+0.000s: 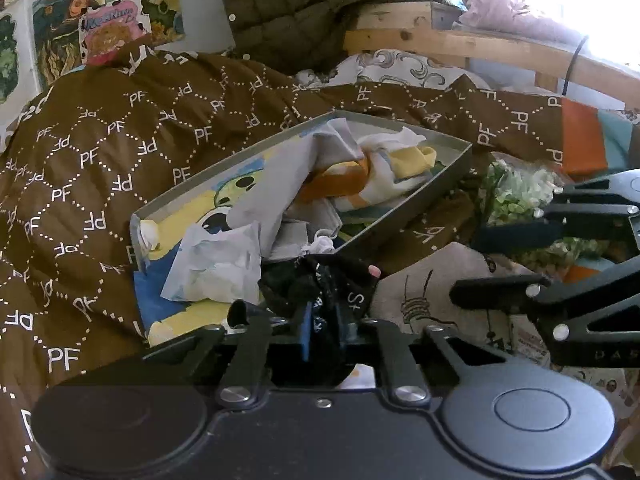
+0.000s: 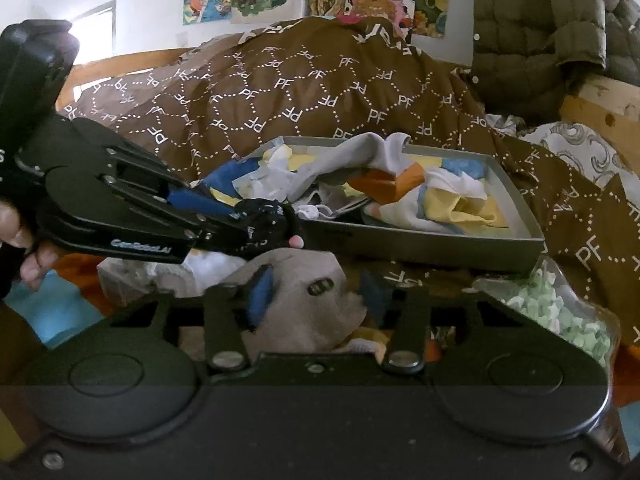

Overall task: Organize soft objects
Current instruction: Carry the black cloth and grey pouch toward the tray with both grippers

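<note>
A black sock with white lettering [image 1: 320,284] is pinched in my left gripper [image 1: 320,320], just in front of the near corner of a shallow grey box [image 1: 440,184]. The right wrist view shows the same left gripper [image 2: 256,216] shut on the black sock [image 2: 268,212] at the edge of the box [image 2: 420,244]. Crumpled cloths in grey, white, yellow and orange [image 1: 340,176] fill the box. My right gripper [image 2: 316,296] is shut on a beige sock [image 2: 304,280], which bunches up between its blue pads [image 2: 260,296]. That beige sock [image 1: 424,284] lies on the bed beside the black one.
A brown duvet with white "PF" print [image 1: 120,152] covers the bed. A clear bag of green foam pieces [image 2: 560,304] lies right of the box. A wooden bed frame [image 1: 460,44] and an olive quilted jacket [image 1: 288,0] stand behind. A hand [image 2: 16,236] holds the left gripper.
</note>
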Available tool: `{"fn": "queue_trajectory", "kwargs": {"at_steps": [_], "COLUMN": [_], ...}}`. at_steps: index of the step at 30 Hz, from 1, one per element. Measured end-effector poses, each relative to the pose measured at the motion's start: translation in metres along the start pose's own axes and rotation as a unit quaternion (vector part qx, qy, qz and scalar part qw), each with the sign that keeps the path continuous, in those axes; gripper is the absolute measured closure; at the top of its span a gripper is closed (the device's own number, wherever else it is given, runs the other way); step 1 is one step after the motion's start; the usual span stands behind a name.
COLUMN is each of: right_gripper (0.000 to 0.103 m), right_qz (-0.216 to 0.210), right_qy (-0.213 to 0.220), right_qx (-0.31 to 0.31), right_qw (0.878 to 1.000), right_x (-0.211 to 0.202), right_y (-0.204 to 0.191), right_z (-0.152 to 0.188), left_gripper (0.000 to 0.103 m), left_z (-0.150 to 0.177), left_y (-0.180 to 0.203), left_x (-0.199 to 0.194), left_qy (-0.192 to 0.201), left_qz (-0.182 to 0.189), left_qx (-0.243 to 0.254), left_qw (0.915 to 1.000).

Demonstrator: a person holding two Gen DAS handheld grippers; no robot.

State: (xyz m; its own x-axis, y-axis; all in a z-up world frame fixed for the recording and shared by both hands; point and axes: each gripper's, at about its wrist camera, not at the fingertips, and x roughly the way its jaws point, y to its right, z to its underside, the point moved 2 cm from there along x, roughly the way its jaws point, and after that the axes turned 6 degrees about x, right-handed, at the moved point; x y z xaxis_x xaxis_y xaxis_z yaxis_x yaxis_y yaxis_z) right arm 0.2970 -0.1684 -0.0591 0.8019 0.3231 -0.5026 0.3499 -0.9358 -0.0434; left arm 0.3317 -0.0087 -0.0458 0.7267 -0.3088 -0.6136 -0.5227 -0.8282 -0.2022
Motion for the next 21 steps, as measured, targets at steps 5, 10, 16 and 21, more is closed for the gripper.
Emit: {"fn": "queue_trajectory", "kwargs": {"at_steps": [5, 10, 16, 21], "right_gripper": [0.09, 0.096, 0.1, 0.101], "right_qz": [-0.008, -0.014, -0.007, 0.005], "right_qy": [0.001, -0.001, 0.012, 0.043], "right_qx": [-0.01, -0.018, -0.033, -0.039], "right_qw": [1.0, 1.0, 0.999, 0.998], "right_x": [-0.004, -0.008, -0.015, -0.029], "right_y": [-0.002, -0.001, 0.003, 0.008], "right_z": [0.0, 0.001, -0.001, -0.014], "left_gripper": [0.1, 0.101, 0.101, 0.101], "left_z": [-0.005, -0.01, -0.021, -0.045], "left_y": [0.005, 0.016, 0.021, 0.02], "left_x": [-0.006, -0.01, -0.014, -0.023], "left_qy": [0.009, 0.014, 0.025, 0.072], "left_qz": [0.007, 0.01, 0.002, -0.006], "left_qx": [0.006, 0.025, 0.038, 0.037], "left_qw": [0.9999, 0.9995, 0.999, 0.9967]}}
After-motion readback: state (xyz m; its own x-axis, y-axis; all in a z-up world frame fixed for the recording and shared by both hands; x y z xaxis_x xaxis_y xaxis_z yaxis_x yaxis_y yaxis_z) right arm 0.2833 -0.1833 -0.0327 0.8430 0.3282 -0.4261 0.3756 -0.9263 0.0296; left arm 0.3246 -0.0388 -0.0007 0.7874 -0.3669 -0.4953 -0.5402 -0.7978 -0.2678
